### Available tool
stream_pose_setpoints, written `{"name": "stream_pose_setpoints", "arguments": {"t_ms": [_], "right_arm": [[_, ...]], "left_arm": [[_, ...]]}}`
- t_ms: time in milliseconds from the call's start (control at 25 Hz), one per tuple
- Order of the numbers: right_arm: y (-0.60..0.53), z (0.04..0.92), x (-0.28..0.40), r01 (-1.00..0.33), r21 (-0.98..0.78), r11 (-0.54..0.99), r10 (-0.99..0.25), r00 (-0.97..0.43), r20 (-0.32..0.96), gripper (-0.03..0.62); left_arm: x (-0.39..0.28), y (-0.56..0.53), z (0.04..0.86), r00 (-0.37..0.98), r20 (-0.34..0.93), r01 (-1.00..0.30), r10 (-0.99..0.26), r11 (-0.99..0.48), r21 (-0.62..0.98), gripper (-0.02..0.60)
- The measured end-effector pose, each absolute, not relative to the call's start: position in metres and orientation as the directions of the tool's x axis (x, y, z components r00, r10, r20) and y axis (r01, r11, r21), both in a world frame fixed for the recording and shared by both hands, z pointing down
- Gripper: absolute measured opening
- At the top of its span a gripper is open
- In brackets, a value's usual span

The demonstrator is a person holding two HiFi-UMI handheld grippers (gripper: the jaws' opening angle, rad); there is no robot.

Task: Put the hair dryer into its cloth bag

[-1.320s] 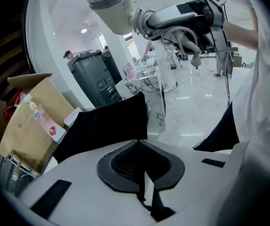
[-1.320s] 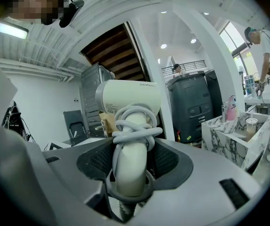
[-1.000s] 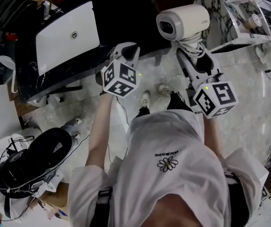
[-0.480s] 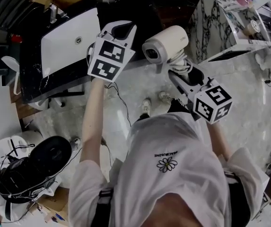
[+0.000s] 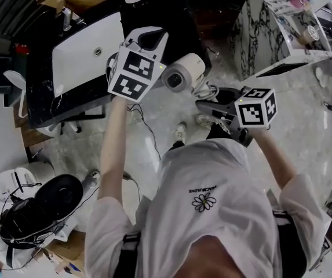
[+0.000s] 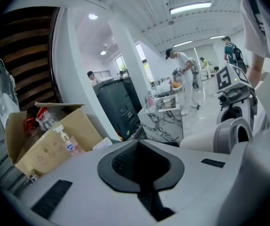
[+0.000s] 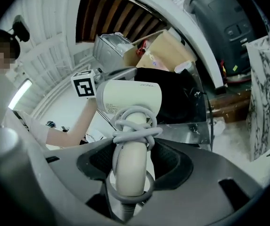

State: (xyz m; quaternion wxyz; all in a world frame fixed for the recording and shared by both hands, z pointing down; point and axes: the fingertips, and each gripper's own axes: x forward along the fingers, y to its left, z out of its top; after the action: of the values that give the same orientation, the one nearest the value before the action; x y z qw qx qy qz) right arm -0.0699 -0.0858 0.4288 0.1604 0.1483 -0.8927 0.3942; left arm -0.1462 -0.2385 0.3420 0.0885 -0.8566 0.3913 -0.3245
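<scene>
1. The right gripper [image 5: 205,101] is gripping the hair dryer [image 5: 183,74] by its handle. The right gripper view shows the jaws clamping the handle from both sides.
2. The cord [image 7: 134,126] is sitting wound in loops around the handle, just above the jaws, with one loop hanging below the grip.
3. The dryer is hanging in the air, clear of any surface, over the pale floor [image 5: 305,138] near the edge of the black tabletop [image 5: 41,103]. In the head view its round barrel end is facing the camera.
4. The dryer's head is sitting just beside the left gripper's marker cube. I can't tell whether they are touching.
5. The left gripper [image 5: 153,36] is staying raised over the tabletop edge. Its jaws are closed together with nothing between them, as the left gripper view shows clearly.
6. A closed white laptop [image 5: 84,51] is lying on the tabletop, just beside the left gripper in the head view.
7. In the right gripper view a dark shape [image 7: 175,95] is lying on the glossy tabletop behind the dryer. I can't tell whether it is the cloth bag, and no bag is showing clearly in any view.
8. The left gripper view is showing an open cardboard box [image 6: 54,140] with a pump bottle [image 6: 68,142] in front of it, off to the left.
9. A marble-patterned block [image 5: 264,28] is standing on the floor, well apart from both grippers.
10. The person's white T-shirt [image 5: 212,213] is filling the lower middle of the head view.
</scene>
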Motion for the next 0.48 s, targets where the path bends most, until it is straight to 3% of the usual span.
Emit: {"name": "stream_pose_setpoints", "arguments": {"t_ms": [240,480], "right_arm": [[-0.107,0.454,-0.070,-0.422,-0.761,0.493,-0.085,-0.894,0.440,0.221],[-0.132,0.467,-0.067,-0.491,-0.737,0.465,-0.101,-0.856,0.507,0.221]], "left_arm": [[-0.150,-0.234,0.347,0.473,0.490,-0.604,-0.732,-0.674,-0.425,0.017],[-0.147,-0.227,0.347,0.477,0.493,-0.579,-0.728,-0.682,-0.447,0.017]]}}
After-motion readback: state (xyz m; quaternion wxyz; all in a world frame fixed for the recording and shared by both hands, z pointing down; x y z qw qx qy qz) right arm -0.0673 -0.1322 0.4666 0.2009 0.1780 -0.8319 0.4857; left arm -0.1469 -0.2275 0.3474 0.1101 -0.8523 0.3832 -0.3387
